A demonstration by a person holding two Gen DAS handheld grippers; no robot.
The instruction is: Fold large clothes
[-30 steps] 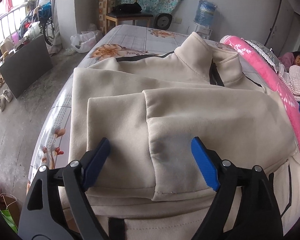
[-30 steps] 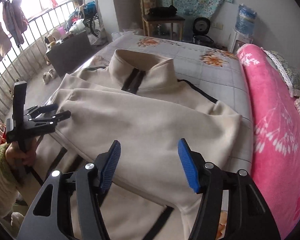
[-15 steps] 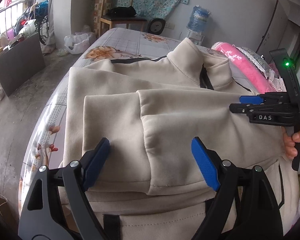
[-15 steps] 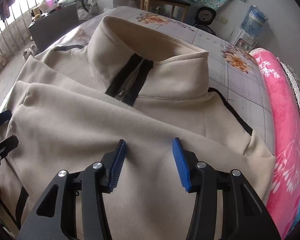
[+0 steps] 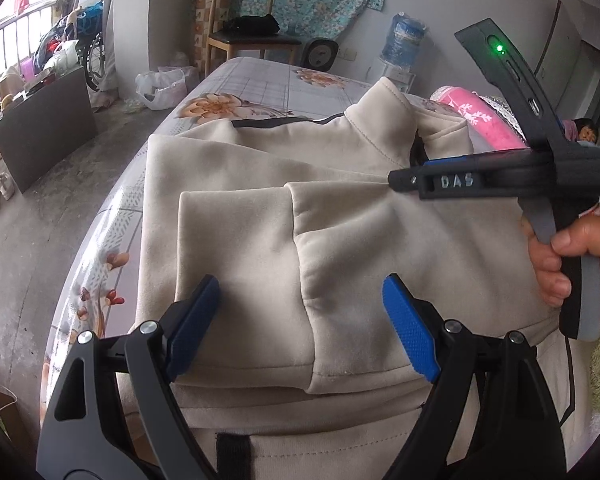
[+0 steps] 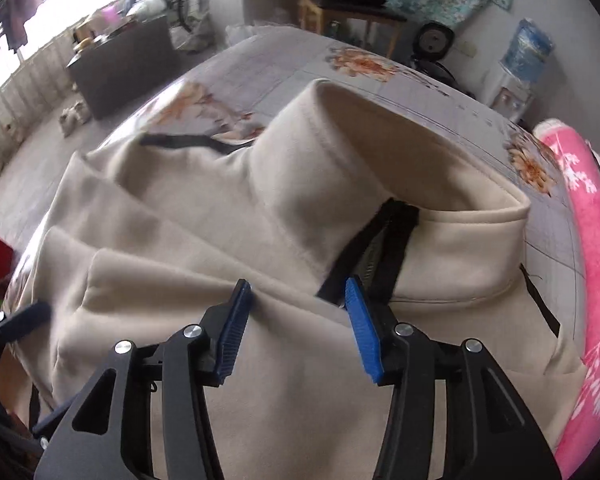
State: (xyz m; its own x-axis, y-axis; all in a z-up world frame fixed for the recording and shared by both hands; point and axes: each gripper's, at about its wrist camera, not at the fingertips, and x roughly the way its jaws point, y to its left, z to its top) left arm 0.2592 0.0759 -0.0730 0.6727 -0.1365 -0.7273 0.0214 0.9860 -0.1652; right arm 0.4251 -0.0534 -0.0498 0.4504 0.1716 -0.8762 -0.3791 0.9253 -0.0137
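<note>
A beige fleece jacket (image 5: 240, 168) with a black zip lies flat on the bed, its stand-up collar (image 6: 380, 160) at the far end. Both sleeves are folded across the chest, and their cuffs (image 5: 300, 248) meet in the middle. My left gripper (image 5: 300, 284) hovers open over those cuffs, with nothing between its pads. My right gripper (image 6: 298, 284) is open, with its jaws partly drawn in. It sits low over the upper edge of the folded sleeve, just below the zip. The left wrist view shows the right gripper (image 5: 404, 178) side-on, held by a hand (image 5: 560, 264).
The bed (image 5: 260, 80) has a grey floral sheet. A rolled pink blanket (image 6: 596, 240) runs along its right side. Beyond the bed stand a wooden chair (image 5: 244, 36), a water bottle (image 5: 408, 36) and a fan. A dark box (image 5: 40, 120) and shoes are on the floor to the left.
My right gripper has come in over the jacket toward the collar and dropped lower, and its jaws have narrowed. The left gripper has stayed open over the cuffs.
</note>
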